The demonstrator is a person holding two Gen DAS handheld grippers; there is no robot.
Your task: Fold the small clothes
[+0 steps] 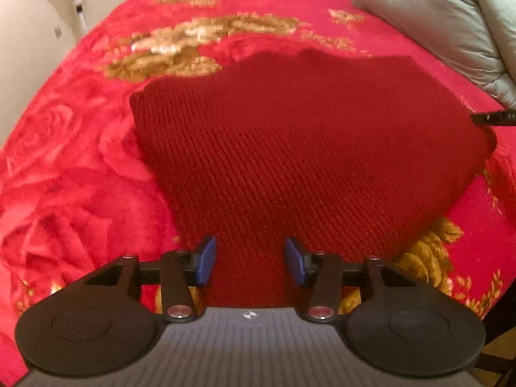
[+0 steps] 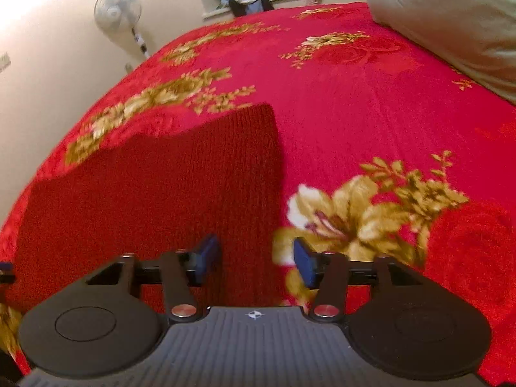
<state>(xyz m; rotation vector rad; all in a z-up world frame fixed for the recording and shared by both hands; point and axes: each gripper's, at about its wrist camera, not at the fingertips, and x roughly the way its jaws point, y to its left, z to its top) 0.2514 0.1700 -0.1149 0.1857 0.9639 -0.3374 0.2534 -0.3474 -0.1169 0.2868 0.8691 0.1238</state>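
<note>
One dark red knitted garment (image 1: 290,135) lies on one floral blanket (image 1: 64,161); the left gripper (image 1: 250,259) and right gripper (image 2: 256,261), at six o'clock, gape released.

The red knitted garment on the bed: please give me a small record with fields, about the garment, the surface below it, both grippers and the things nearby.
garment: dark red knitted garment, lying flat, partly folded
surface: red blanket with gold flowers, on a bed
left gripper: open, blue pads apart over the garment's near edge, gripping nothing
right gripper: open, over the garment's right edge, gripping nothing
nearby on bed: pale green quilt, at far right
background: standing fan by the wall
</note>
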